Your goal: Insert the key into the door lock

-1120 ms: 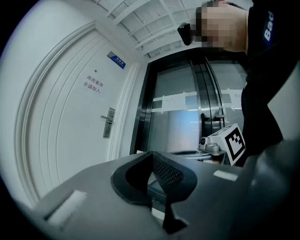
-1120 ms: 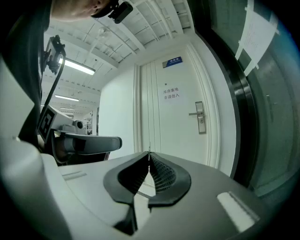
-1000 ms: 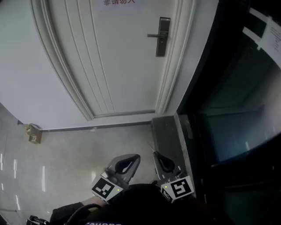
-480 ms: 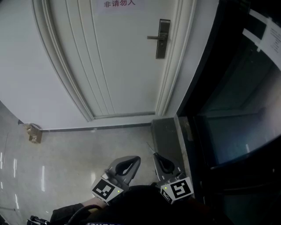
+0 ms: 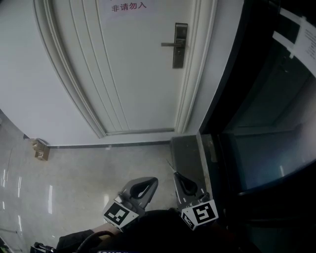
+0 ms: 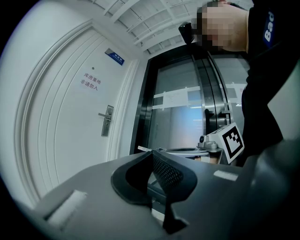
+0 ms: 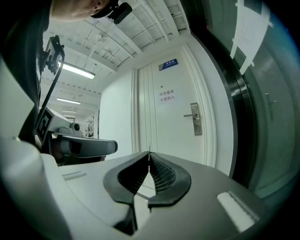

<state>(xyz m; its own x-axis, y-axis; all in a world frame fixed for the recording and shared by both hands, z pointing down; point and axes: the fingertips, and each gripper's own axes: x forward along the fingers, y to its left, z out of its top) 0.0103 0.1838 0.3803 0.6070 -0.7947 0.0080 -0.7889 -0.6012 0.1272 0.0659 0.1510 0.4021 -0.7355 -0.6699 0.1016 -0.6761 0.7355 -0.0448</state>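
Note:
The white door carries a metal lock plate with a lever handle (image 5: 179, 44), far ahead of both grippers; it also shows as the lock plate (image 6: 107, 120) and the lock plate (image 7: 196, 119). My right gripper (image 5: 175, 173) is shut on a thin key (image 5: 170, 165) that pokes out past its tips. In the left gripper view the key (image 6: 144, 149) sticks out leftward with its ring behind it. The right gripper (image 7: 149, 154) shows only a sliver of metal at its closed pads. My left gripper (image 5: 153, 180) sits beside it, level, jaws together with nothing in them, as the left gripper (image 6: 151, 153) confirms.
A dark glass panel (image 5: 266, 118) with a black frame stands right of the door. A grey floor slab (image 5: 188, 150) lies at its foot. A small brown object (image 5: 39, 149) sits by the wall at the left. A red-lettered notice (image 5: 127, 7) is stuck on the door.
The door and its lock have slid slightly left and down in the head view as the camera and both grippers shifted. Both jaws stay as they were.

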